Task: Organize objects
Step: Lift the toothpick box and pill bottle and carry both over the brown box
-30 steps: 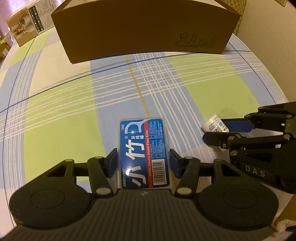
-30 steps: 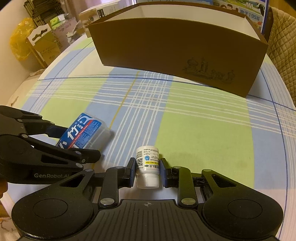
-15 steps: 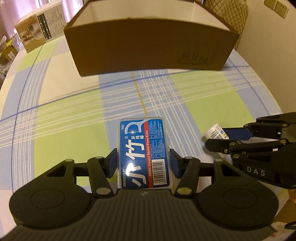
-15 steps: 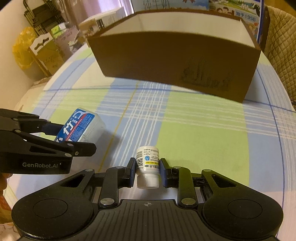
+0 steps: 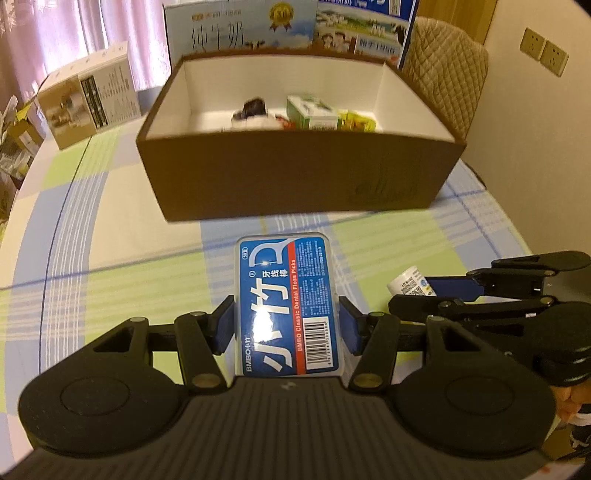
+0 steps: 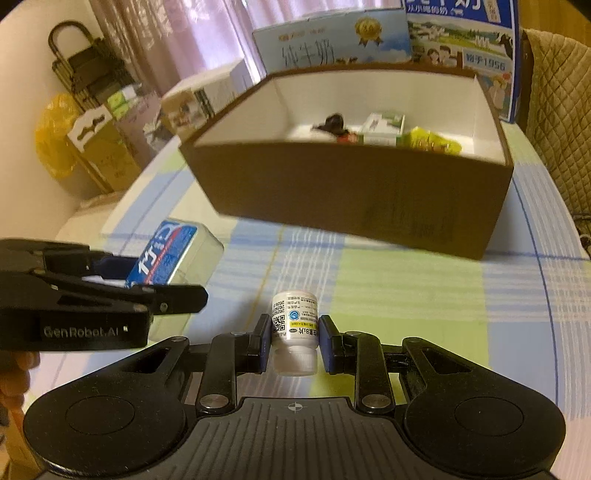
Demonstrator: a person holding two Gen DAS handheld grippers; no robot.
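Observation:
My left gripper is shut on a blue floss-pick box, held flat above the checked tablecloth. In the right wrist view that same floss-pick box shows at the left, gripped by the left gripper. My right gripper is shut on a small white pill bottle, cap toward the camera; the pill bottle also peeks out at the right of the left wrist view. Ahead stands an open brown cardboard box with white inner walls.
Inside the brown box lie a dark-and-white item, a green-white carton and a yellow packet. Milk cartons stand behind it, a product box at the left, a quilted chair back at the right.
Both grippers have risen with their loads, and the views have tilted up so the brown box's inside and its contents now show.

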